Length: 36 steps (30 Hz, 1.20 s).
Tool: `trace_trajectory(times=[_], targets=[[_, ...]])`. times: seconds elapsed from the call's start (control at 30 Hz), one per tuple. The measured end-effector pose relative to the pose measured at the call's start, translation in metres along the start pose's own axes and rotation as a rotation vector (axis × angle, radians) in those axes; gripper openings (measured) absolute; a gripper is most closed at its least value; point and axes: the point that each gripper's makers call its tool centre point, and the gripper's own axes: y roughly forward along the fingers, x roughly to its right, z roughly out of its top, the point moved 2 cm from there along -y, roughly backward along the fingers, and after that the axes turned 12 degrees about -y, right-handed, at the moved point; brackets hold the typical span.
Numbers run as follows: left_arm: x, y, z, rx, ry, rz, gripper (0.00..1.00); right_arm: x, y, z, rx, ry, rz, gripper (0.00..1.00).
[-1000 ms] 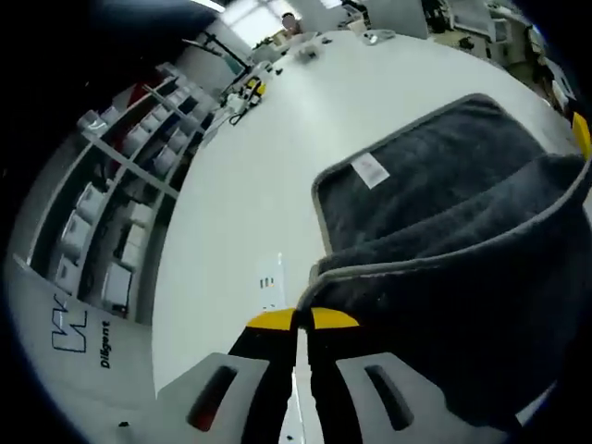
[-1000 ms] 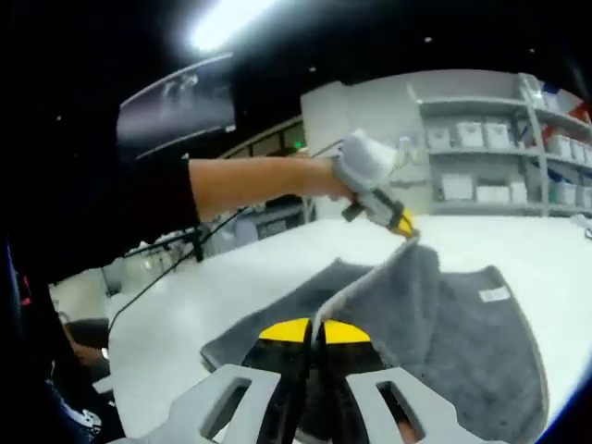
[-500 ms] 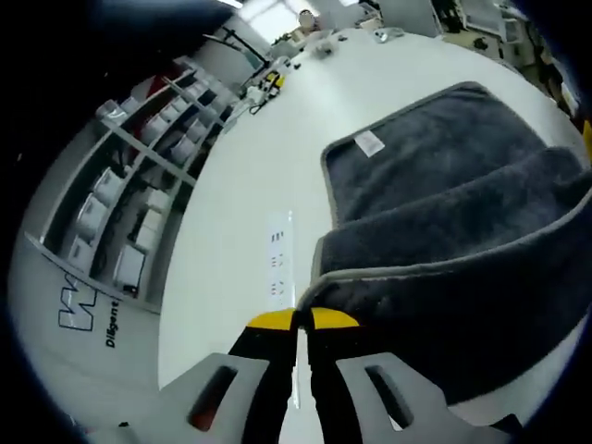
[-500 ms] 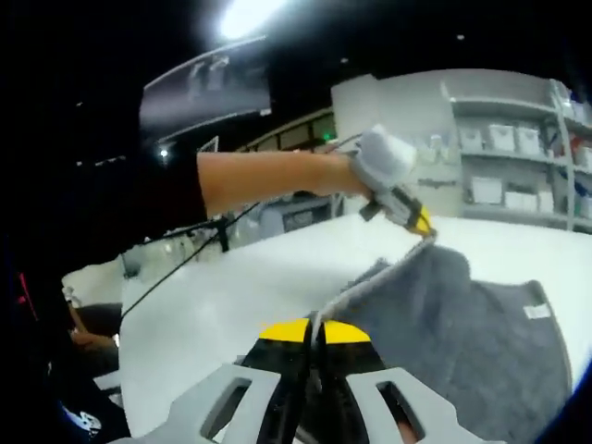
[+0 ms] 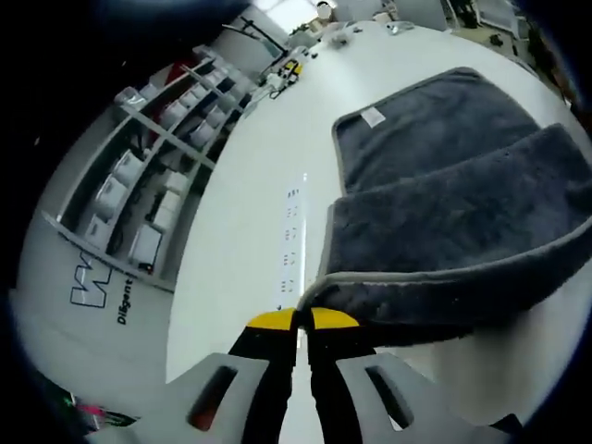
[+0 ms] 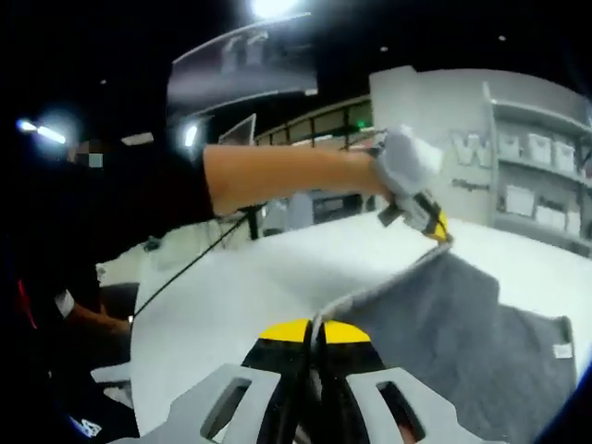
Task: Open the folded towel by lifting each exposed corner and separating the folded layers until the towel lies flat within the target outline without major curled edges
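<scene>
one white tag (image 5: 373, 117) on towel (image 5: 462, 213), unreadable.

A robotics lab or workshop: a broad white table (image 5: 250, 213) stretches ahead of the left claw, with grey shelving (image 5: 153, 176) stacked with white bins (image 5: 111, 190) off to its left. Small tools (image 5: 289, 69) clutter the far end (too small to identify). Beyond the right claw, more shelving (image 6: 541, 176), ceiling lights (image 6: 277, 7).
</scene>
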Motion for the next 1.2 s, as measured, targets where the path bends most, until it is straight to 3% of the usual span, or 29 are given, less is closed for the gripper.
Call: trace_trajectory(times=[0.17, 0.4, 0.8, 0.93, 1.0, 1.1, 1.2], targets=[[-0.005, -0.028, -0.023, -0.019, -0.012, 0.037, 0.03, -0.018, 0.022, 0.010, 0.004, -0.030, 0.030, 0.00], [-0.007, -0.060, -0.039, -0.006, -0.012, 0.076, 0.03, -0.042, 0.046, 0.016, -0.022, -0.058, 0.057, 0.00], [-0.014, -0.093, -0.072, -0.051, -0.009, 0.133, 0.03, -0.075, 0.077, 0.032, -0.039, -0.118, 0.074, 0.00], [-0.018, -0.102, -0.085, -0.075, 0.023, 0.146, 0.03, -0.074, 0.079, 0.031, -0.040, -0.138, 0.089, 0.00], [-0.020, -0.105, -0.089, -0.083, 0.027, 0.148, 0.03, -0.085, 0.093, 0.039, -0.036, -0.133, 0.094, 0.00], [-0.024, -0.110, -0.106, -0.130, -0.005, 0.155, 0.03, -0.091, 0.101, 0.039, -0.036, -0.133, 0.107, 0.00], [-0.027, -0.113, -0.111, -0.129, -0.013, 0.159, 0.03, -0.098, 0.111, 0.042, -0.041, -0.133, 0.116, 0.00]])
